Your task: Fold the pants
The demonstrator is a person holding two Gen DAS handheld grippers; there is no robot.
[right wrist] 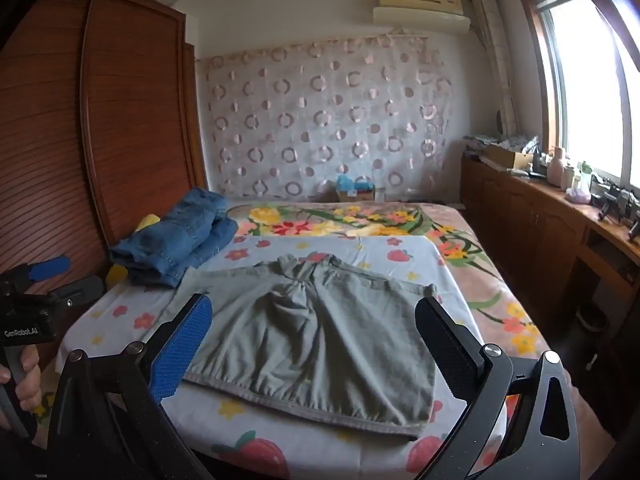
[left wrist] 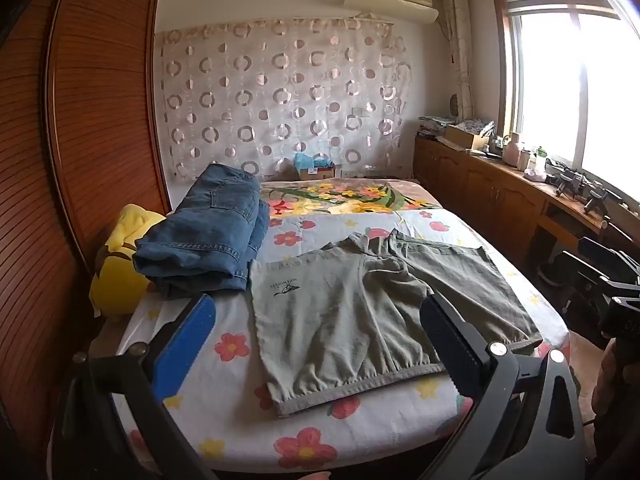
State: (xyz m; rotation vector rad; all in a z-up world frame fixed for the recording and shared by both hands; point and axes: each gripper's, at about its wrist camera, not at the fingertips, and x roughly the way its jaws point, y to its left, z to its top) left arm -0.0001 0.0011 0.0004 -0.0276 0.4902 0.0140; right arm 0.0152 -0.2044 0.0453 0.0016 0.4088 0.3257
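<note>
Grey-green shorts (left wrist: 360,312) lie flat on the floral sheet of the bed (left wrist: 240,432), waistband towards me, legs spread away. They also show in the right wrist view (right wrist: 320,340). My left gripper (left wrist: 316,328) is open and empty, held above the near edge of the bed over the waistband's left part. My right gripper (right wrist: 316,332) is open and empty, held above the waistband's middle. The left gripper (right wrist: 44,272) also shows at the left edge of the right wrist view, held in a hand.
A pile of folded blue jeans (left wrist: 208,236) lies on the bed's left side beside a yellow plush toy (left wrist: 116,264). A wooden wardrobe (left wrist: 80,120) stands to the left. A wooden cabinet (left wrist: 500,184) with clutter runs under the window on the right.
</note>
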